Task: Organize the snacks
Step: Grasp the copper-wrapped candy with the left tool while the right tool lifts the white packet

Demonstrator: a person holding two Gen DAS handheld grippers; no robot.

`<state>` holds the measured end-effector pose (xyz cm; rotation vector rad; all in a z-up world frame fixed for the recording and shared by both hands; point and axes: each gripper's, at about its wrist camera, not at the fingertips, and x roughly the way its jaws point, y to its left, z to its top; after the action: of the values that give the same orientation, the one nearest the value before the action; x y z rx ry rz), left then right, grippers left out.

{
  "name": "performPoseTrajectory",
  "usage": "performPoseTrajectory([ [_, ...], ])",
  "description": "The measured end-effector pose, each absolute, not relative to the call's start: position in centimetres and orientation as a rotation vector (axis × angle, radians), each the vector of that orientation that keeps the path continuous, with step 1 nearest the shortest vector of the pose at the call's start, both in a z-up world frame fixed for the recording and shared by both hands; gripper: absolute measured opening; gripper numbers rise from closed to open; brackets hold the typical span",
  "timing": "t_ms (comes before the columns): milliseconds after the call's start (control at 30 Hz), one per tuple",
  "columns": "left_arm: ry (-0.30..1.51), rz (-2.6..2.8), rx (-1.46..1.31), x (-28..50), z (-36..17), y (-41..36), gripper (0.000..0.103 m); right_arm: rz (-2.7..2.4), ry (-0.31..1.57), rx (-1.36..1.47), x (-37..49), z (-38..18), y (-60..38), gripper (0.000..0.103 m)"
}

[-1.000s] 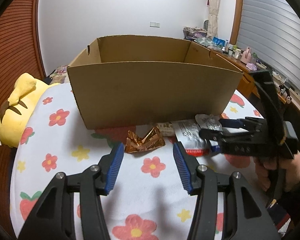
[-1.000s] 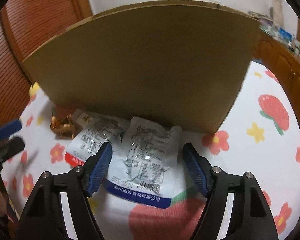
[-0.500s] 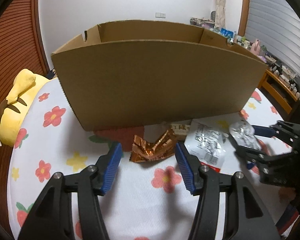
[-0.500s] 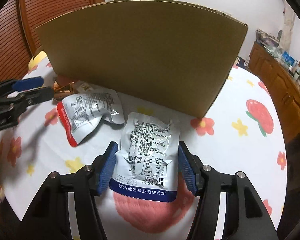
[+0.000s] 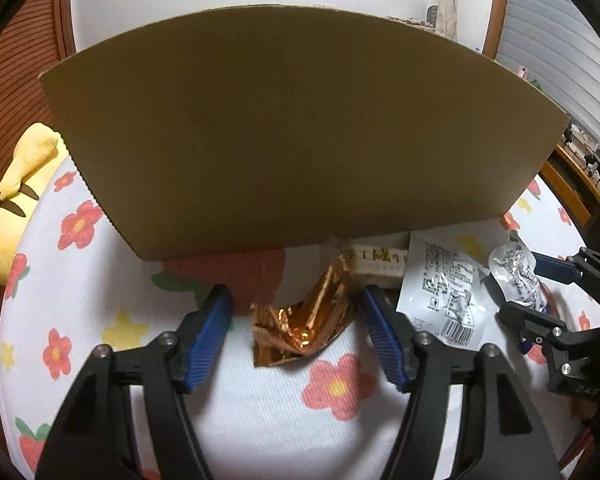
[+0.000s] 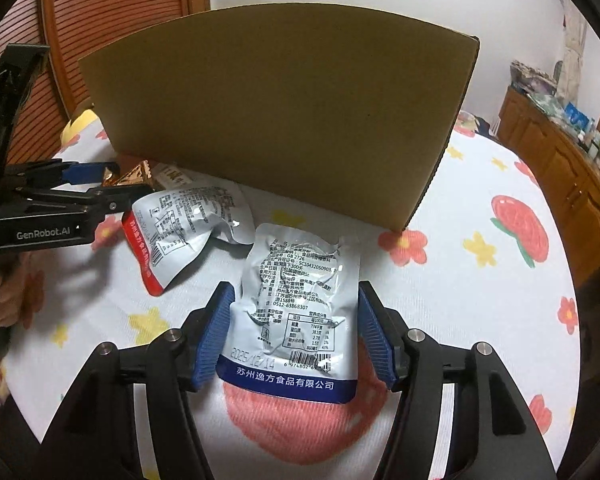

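My right gripper (image 6: 294, 332) has its blue pads on either side of the blue-banded silver snack pouch (image 6: 296, 308). The pads sit right at the pouch's edges, but I cannot tell from this view whether they are pinching it or just framing it. The foil is slick and puffy, so if I lift with only the crimped edges caught, it could fold and slip out short of the cardboard box (image 6: 284, 120) just ahead of my fingers.

My left gripper (image 5: 296, 334) is spread wide with nothing in it, the crumpled copper foil wrapper (image 5: 304, 320) lying between its pads and closer to the right one. That wrapper is light and springy. If I close off-centre, the right pad will nudge it sideways instead of trapping it, or it will spring free on the way up.

Just beyond the wrapper, against the box wall, lies a cream snack bar with printed characters (image 5: 376, 266), touching or nearly touching the copper foil, so I could drag both at once. To the right of my left gripper lies the red-banded silver pouch (image 5: 444, 292), and my two grippers are near each other across it. If both lift together, they may collide.

The box wall stands tall in front of both grippers, its opening hidden from here. Anything carried too low will hit the cardboard and push the box back over the flowered tablecloth (image 6: 480, 312).
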<state>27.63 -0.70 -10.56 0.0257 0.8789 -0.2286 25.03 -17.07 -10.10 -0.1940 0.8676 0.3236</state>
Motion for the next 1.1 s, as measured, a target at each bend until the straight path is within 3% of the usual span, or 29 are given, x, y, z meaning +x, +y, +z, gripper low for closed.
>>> performPoseTrajectory([
  [167,0.875,-0.239,0.053,26.7,-10.4,-0.7,0.022,0.324,0.869,-0.194,24.9,-10.1,-17.1,0.063],
  [333,0.861,-0.25,0.048,24.6,-9.9,-0.1,0.017,0.322,0.868,-0.195,25.0,-10.1,-17.1,0.063],
  [1100,0.762,-0.308,0.015,19.6,-6.1,0.8,0.017,0.328,0.845,-0.212,24.2,-9.6,-17.1,0.061],
])
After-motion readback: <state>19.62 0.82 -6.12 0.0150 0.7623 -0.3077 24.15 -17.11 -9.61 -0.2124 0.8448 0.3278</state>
